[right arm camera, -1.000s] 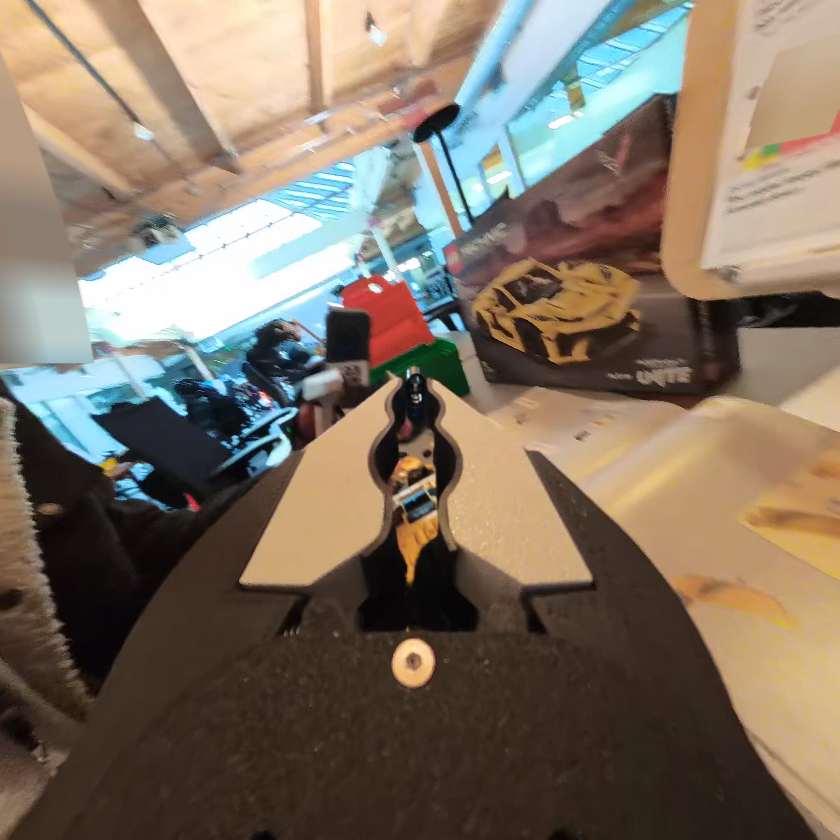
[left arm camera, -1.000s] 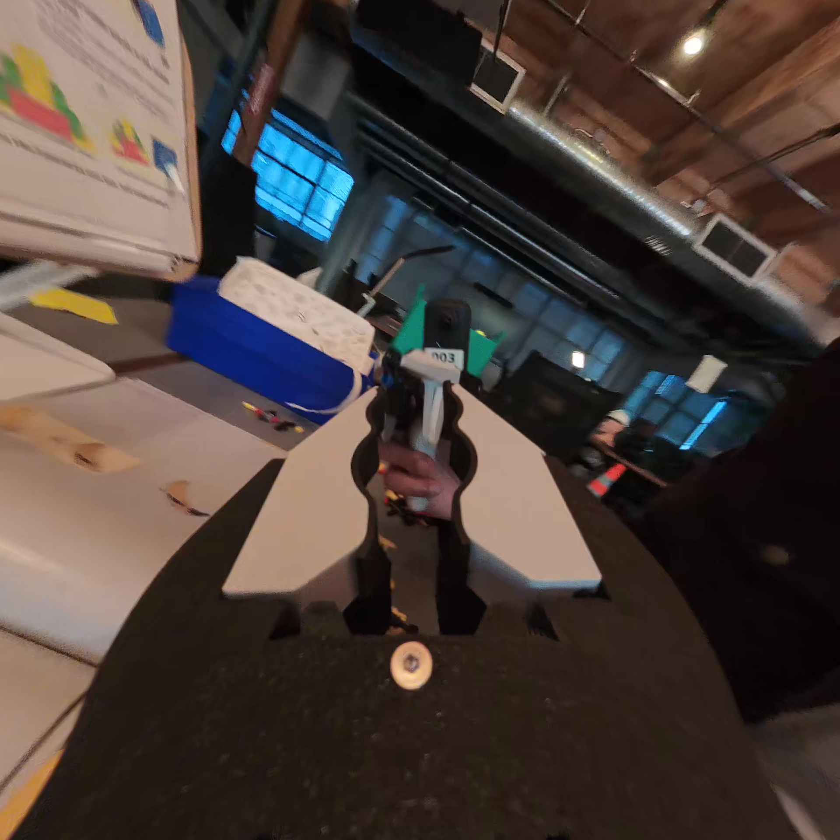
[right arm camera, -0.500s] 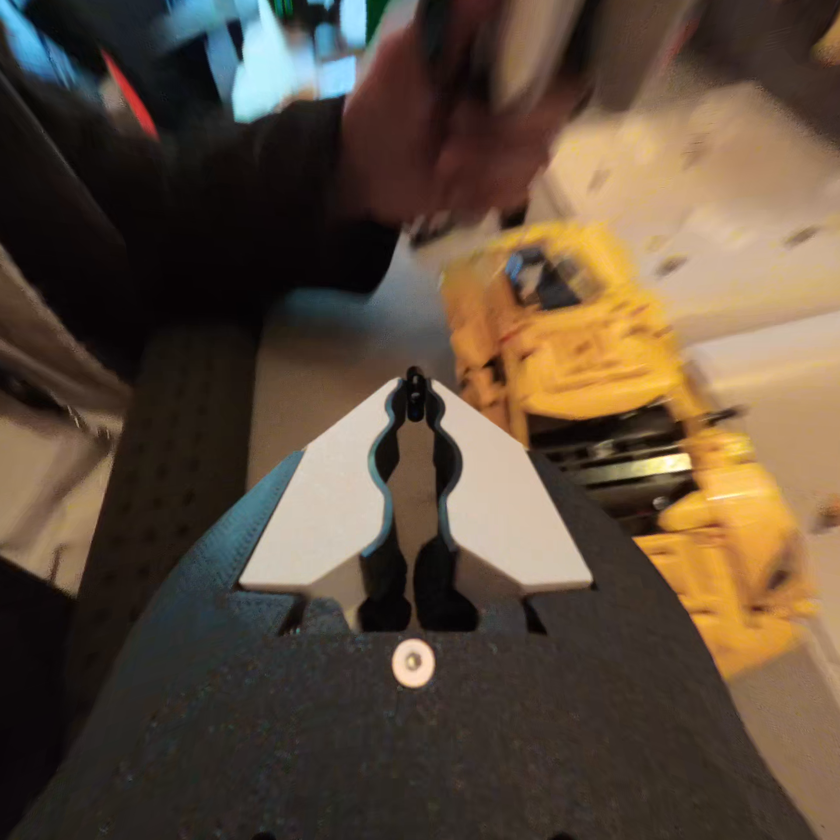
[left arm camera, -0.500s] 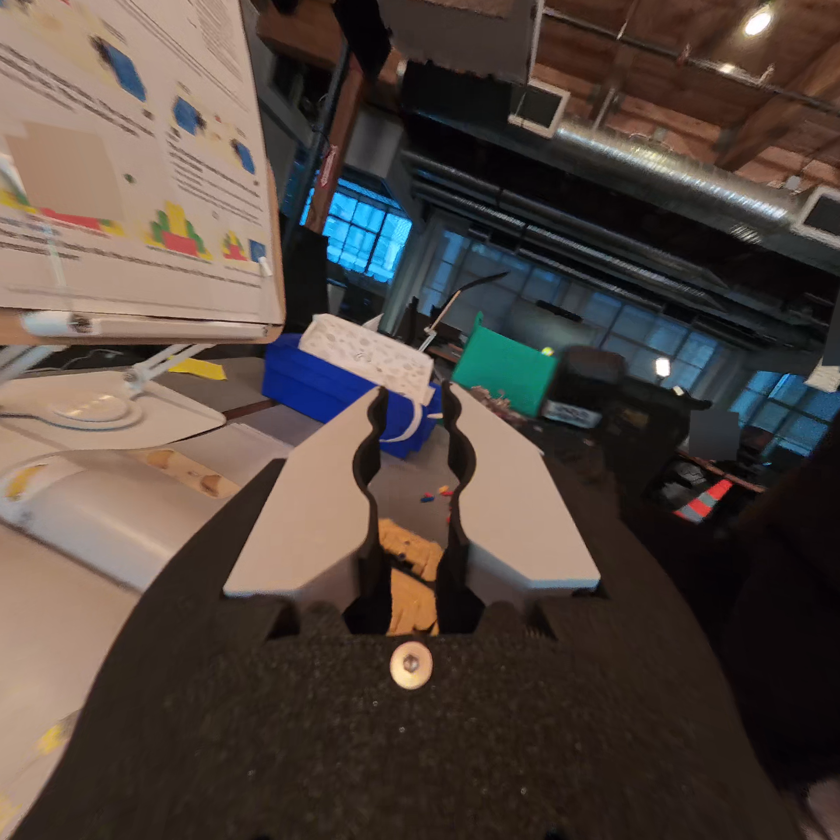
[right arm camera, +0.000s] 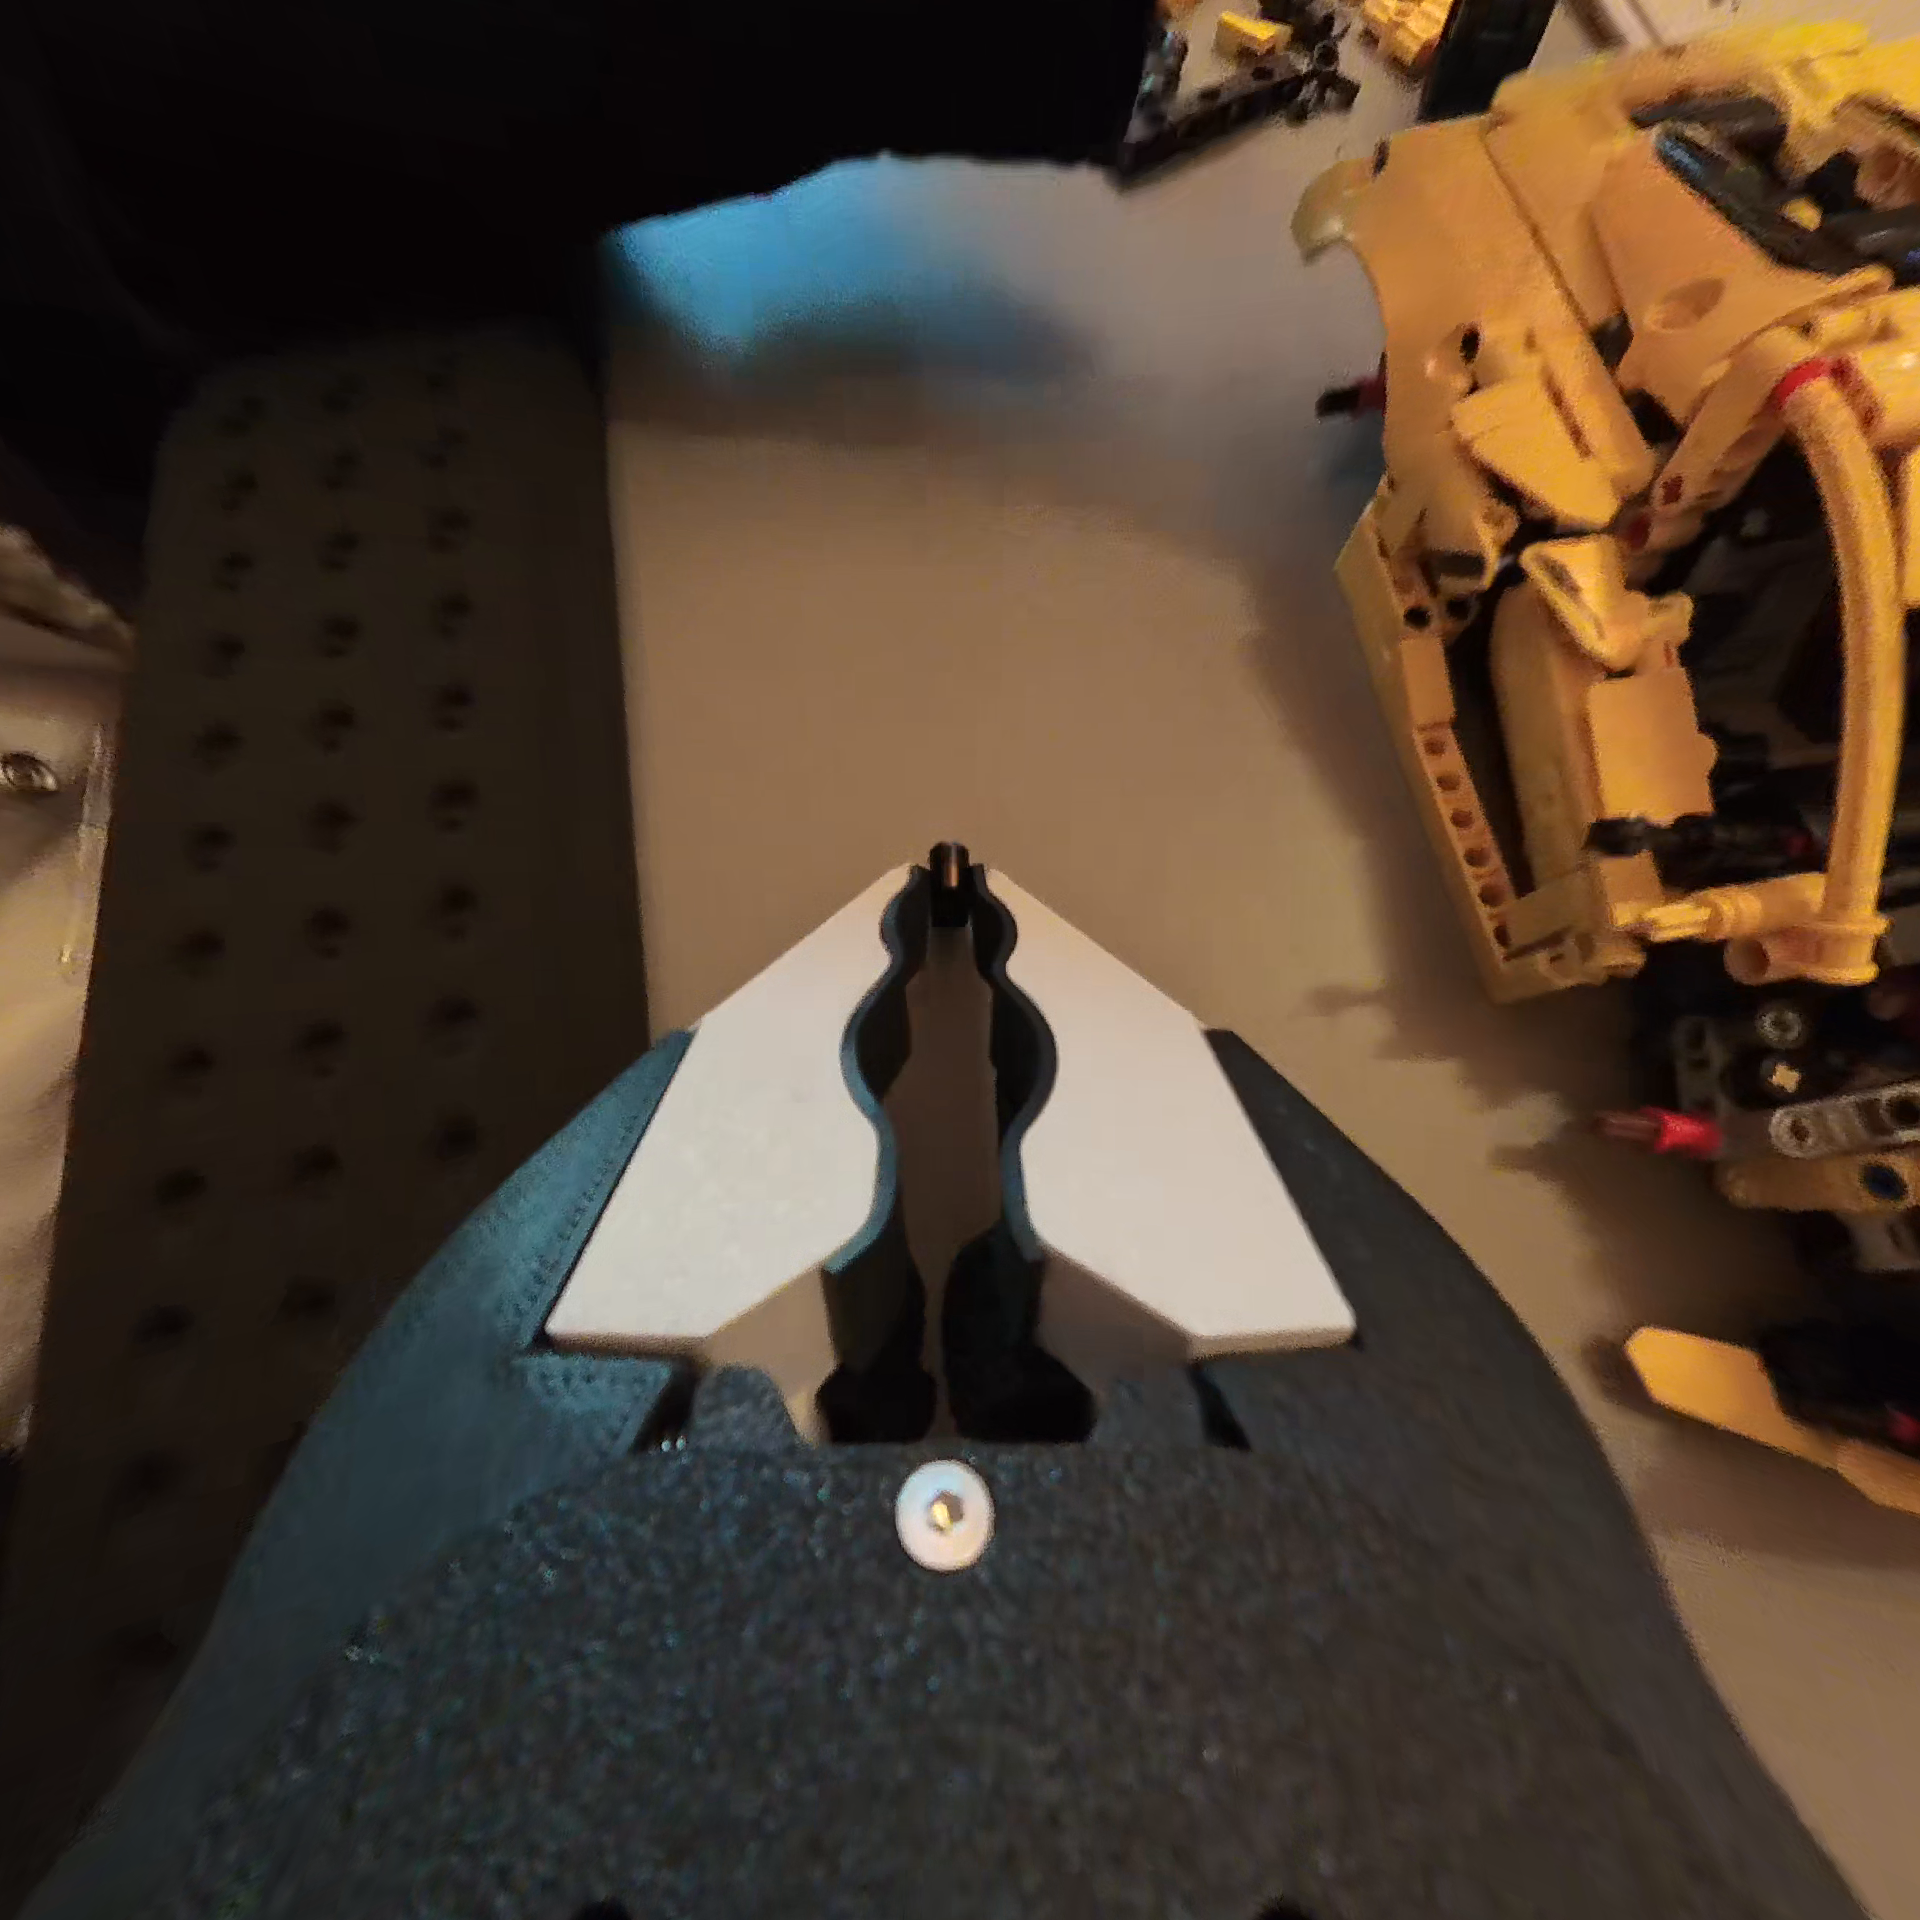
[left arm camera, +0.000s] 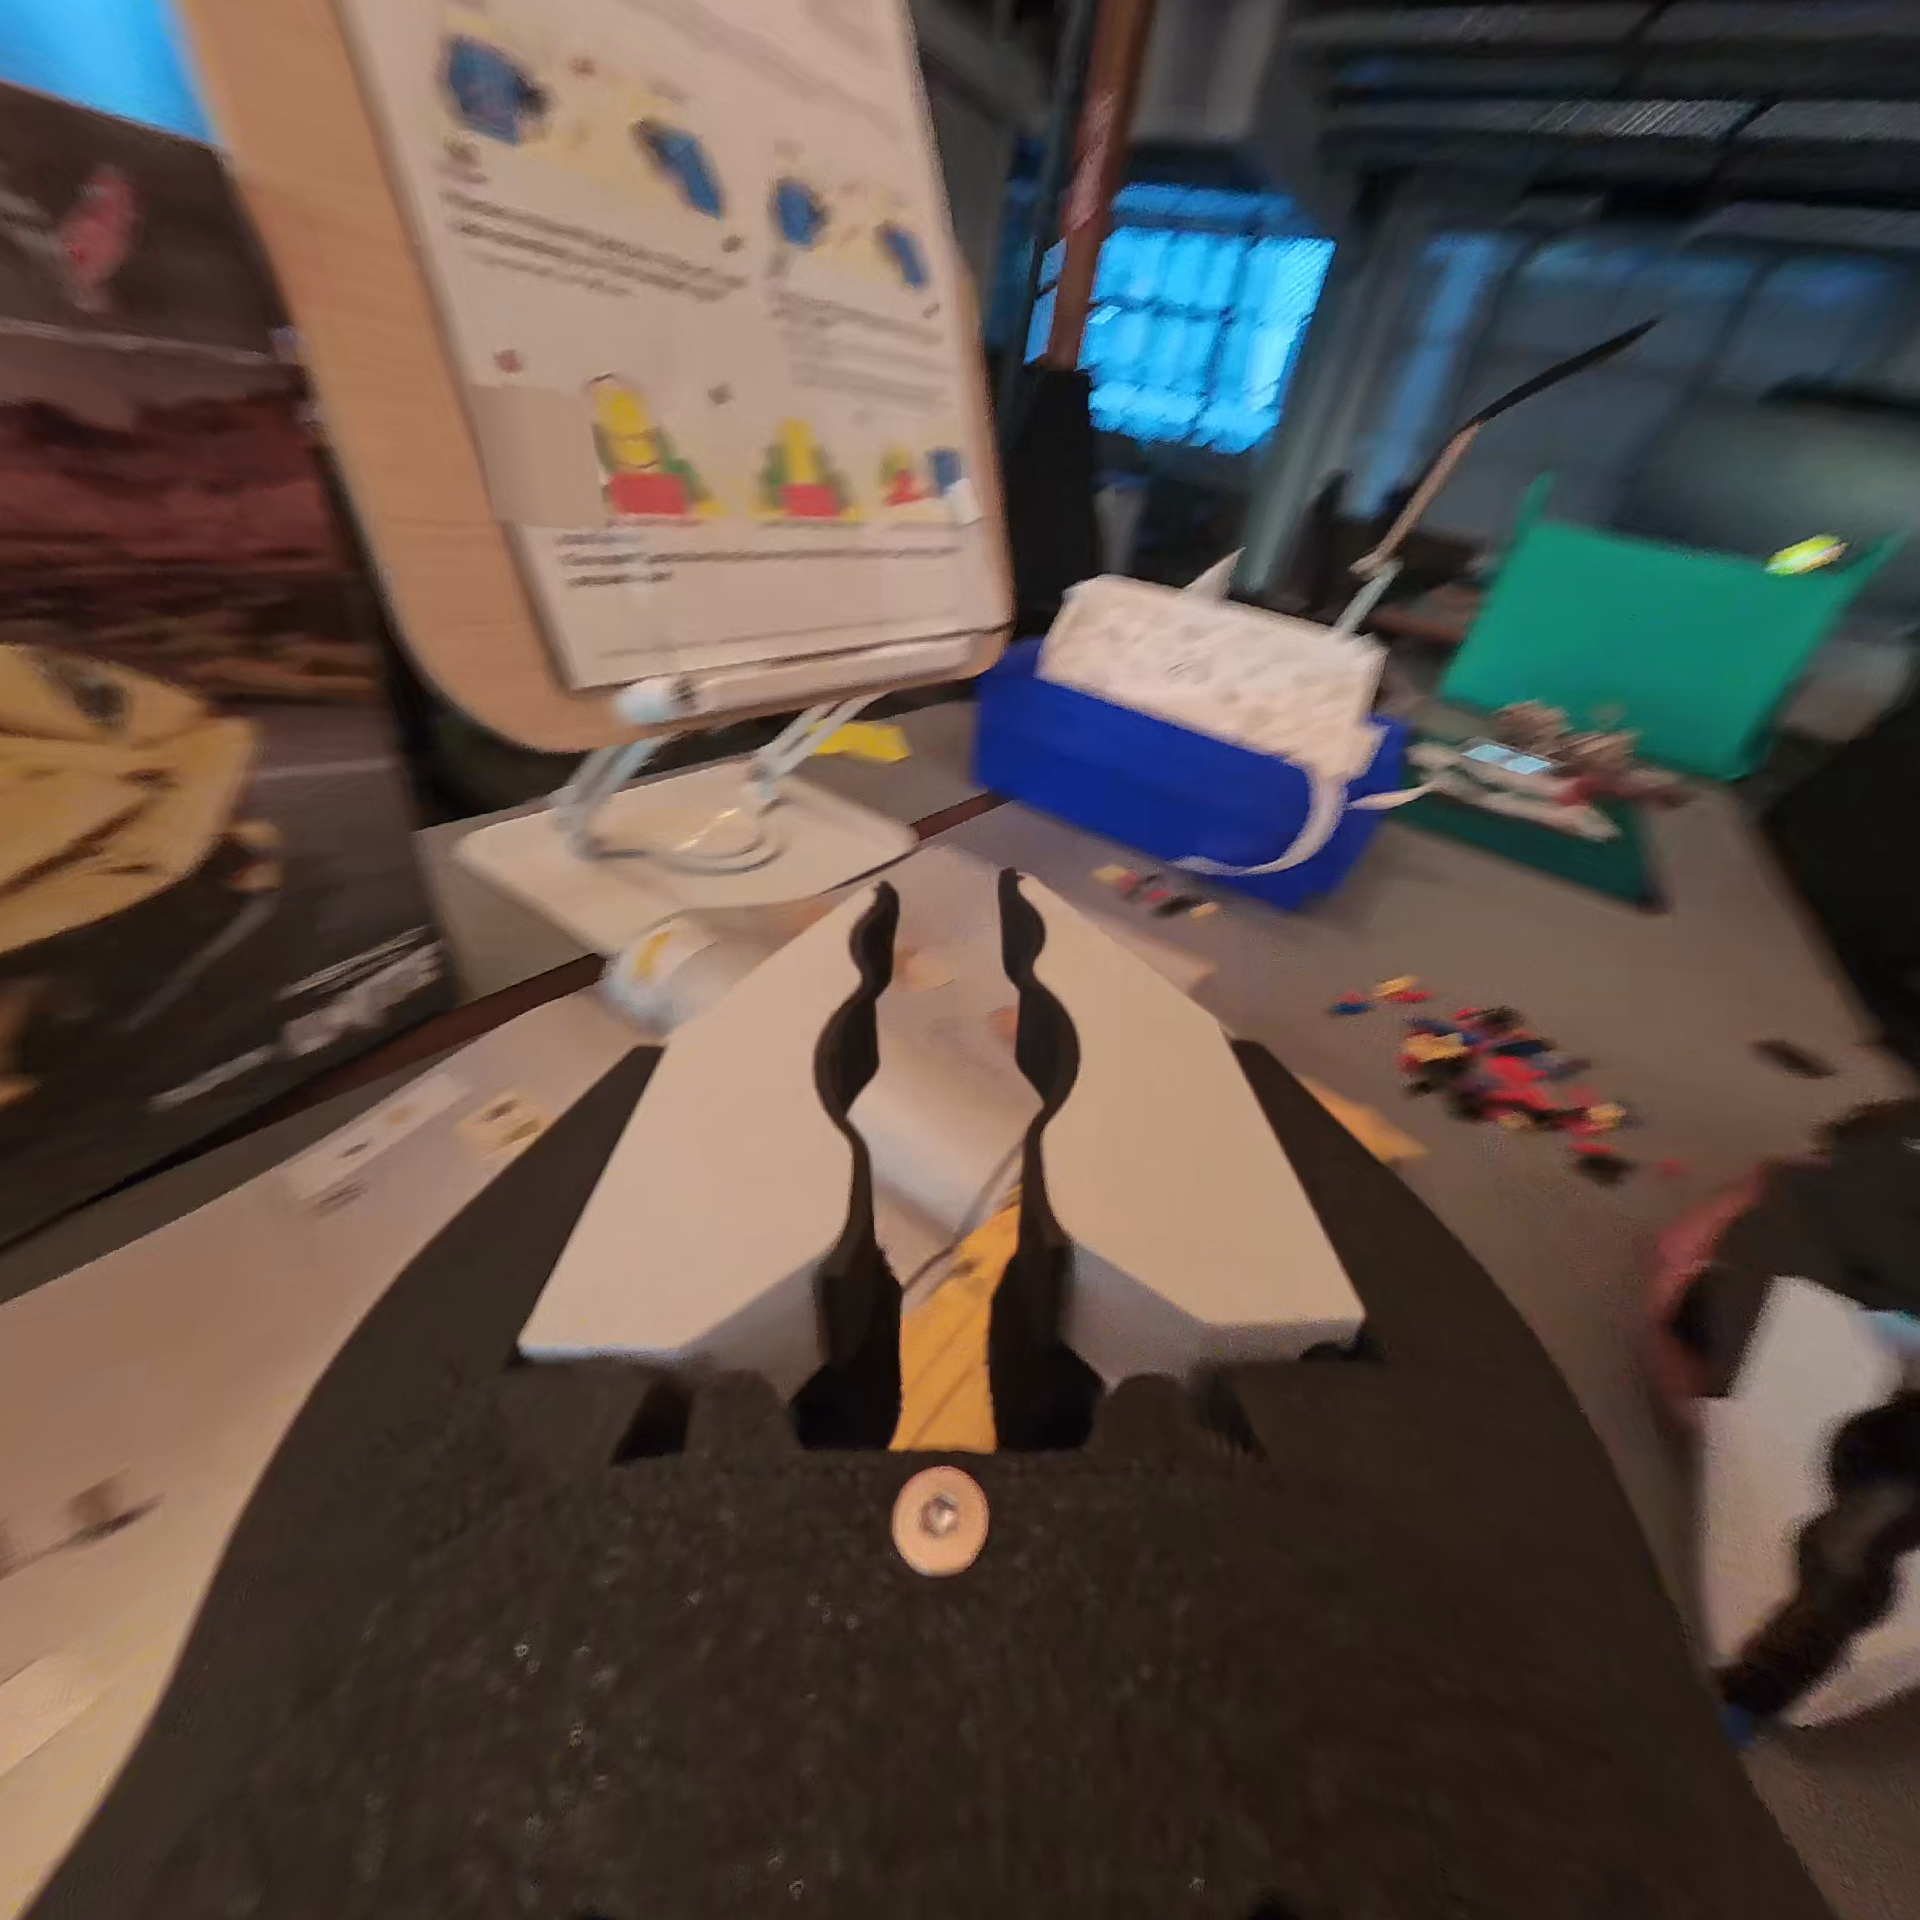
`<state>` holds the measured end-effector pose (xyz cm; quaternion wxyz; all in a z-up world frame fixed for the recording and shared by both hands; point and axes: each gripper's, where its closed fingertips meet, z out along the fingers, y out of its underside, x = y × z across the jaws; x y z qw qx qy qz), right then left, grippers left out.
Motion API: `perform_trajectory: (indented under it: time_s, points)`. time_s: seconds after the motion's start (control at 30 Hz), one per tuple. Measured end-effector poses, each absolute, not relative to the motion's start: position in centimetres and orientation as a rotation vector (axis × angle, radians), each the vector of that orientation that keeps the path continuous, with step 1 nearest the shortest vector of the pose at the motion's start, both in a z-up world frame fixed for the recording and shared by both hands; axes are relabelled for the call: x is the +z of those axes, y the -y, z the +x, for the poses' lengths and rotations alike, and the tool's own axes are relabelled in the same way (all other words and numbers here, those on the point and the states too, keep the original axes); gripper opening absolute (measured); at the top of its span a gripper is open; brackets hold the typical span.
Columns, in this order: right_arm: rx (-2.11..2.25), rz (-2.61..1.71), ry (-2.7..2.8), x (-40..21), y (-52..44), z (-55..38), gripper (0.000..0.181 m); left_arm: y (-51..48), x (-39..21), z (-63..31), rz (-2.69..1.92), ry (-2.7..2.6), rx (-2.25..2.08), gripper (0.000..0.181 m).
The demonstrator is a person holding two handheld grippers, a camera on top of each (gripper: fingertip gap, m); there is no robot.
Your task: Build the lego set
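Observation:
In the right wrist view, the partly built yellow lego car (right arm camera: 1558,644) lies on the table at the right. My right gripper (right arm camera: 947,883) hangs over bare table to the left of the car. It is shut on a small black pin (right arm camera: 945,864) that sticks out at the fingertips. In the left wrist view, my left gripper (left arm camera: 948,896) is open and empty above the table. A yellow part (left arm camera: 951,1340) shows below, between the finger bases. The instruction sheet (left arm camera: 686,343) stands on a holder ahead. The right gripper (left arm camera: 1829,1507) shows blurred at the right edge.
The lego set box (left arm camera: 156,748) stands at the left. A blue bin (left arm camera: 1164,779) and a green box (left arm camera: 1662,644) sit farther back. Loose small bricks (left arm camera: 1496,1070) lie at the right. A perforated board (right arm camera: 343,831) lies left of the right gripper, and loose black parts (right arm camera: 1247,62) lie beyond. Some 30 cm of space lies between my two pairs of fingers.
The right gripper has swung down from facing the room to facing the table, with the black pin in it; the car is now at its right. The left view has swung left and down toward the instruction stand.

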<state>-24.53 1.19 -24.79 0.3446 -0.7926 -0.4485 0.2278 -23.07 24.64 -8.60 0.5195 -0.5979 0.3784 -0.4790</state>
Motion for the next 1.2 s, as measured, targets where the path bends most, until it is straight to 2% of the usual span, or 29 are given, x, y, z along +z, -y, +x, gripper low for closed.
perform_trajectory:
  time_s: [0.17, 0.23, 0.3, 0.4, 0.47, 0.53, 0.77, 0.93, 1.03, 1.2]
  points:
    - [0.605, -2.107, 1.101, -25.4, -0.6, -23.5, 0.009, -30.4, -11.8, -27.8, -1.611, -0.83, -0.795, 0.018]
    - [0.645, -2.115, 1.049, -24.7, -0.7, -22.8, 0.024, -31.6, -12.7, -29.1, -1.675, -0.786, -0.769, 0.018]
    - [0.695, -2.103, 0.951, -22.8, -1.0, -20.9, 0.029, -32.6, -13.3, -30.1, -1.733, -0.718, -0.756, 0.018]
    - [0.512, -2.125, 0.684, -20.6, -3.6, -12.3, 0.022, -33.4, -14.1, -31.1, -1.799, -0.64, -0.764, 0.018]
    - [0.228, -2.252, 0.443, -21.4, -5.1, -3.6, 0.017, -33.3, -13.7, -30.9, -1.788, -0.618, -0.827, 0.018]
    - [0.146, -2.406, 0.329, -23.4, -4.6, 0.8, 0.019, -33.1, -13.5, -30.8, -1.785, -0.617, -0.842, 0.018]
    - [-0.009, -2.494, 0.311, -25.4, -4.1, 1.8, 0.019, -33.2, -13.8, -31.0, -1.791, -0.622, -0.829, 0.018]
    - [0.021, -2.465, 0.258, -25.6, -4.4, 1.5, 0.017, -33.1, -13.8, -30.8, -1.795, -0.618, -0.855, 0.018]
    - [-0.021, -2.464, 0.275, -25.6, -4.4, 1.8, 0.008, -33.1, -13.7, -30.9, -1.79, -0.618, -0.856, 0.018]
    - [-0.07, -2.432, 0.327, -24.6, -4.7, 1.5, 0.008, -33.7, -13.5, -32.4, -1.818, -0.572, -0.817, 0.018]
